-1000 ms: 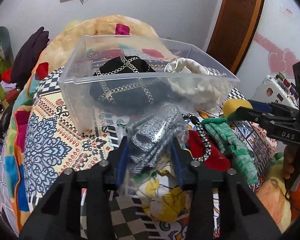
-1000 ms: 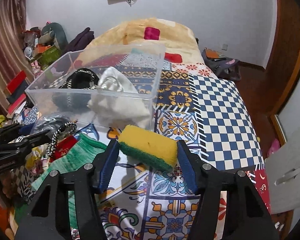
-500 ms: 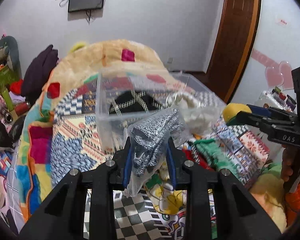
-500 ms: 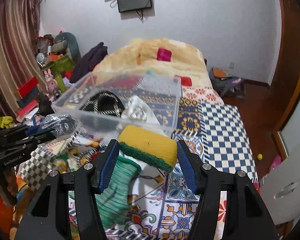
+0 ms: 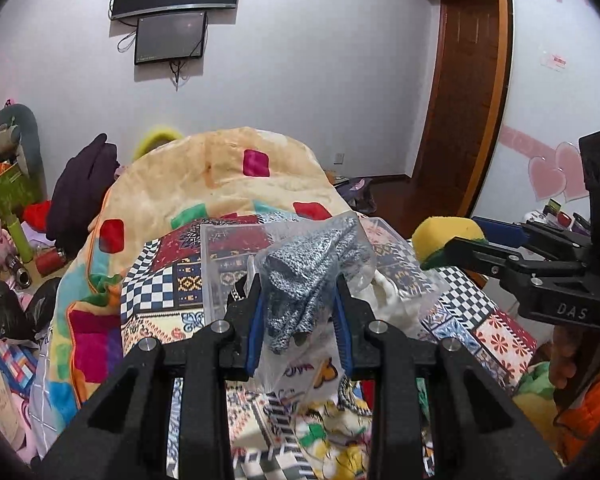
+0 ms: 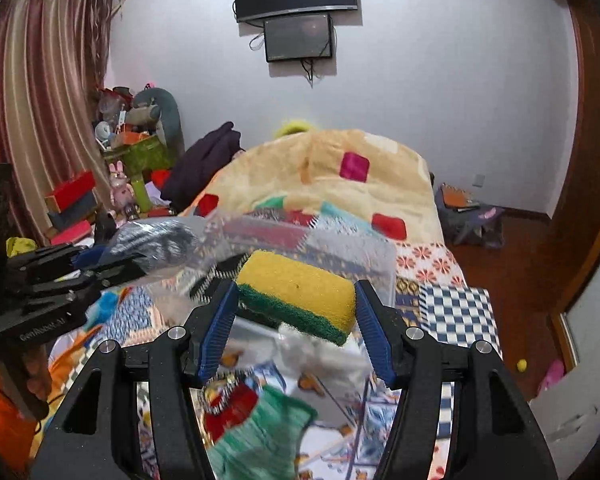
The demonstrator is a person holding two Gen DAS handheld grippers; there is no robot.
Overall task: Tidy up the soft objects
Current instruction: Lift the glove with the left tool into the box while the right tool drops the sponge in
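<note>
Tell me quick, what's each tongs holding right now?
Left tongs: closed on the bagged grey knit cloth.
Right tongs: closed on the yellow-green sponge.

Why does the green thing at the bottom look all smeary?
In the right wrist view the green cloth and the bedspread are motion-blurred, while the sponge stays sharp; in the left wrist view the bagged grey fabric is sharp.

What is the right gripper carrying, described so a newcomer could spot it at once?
Start at the bed with the patchwork cover, then the clear plastic bin on it. In front of the bin, the right gripper clamps a sponge: a yellow block with a dark green scouring layer, unlike the bagged grey knit in the left gripper.
</note>
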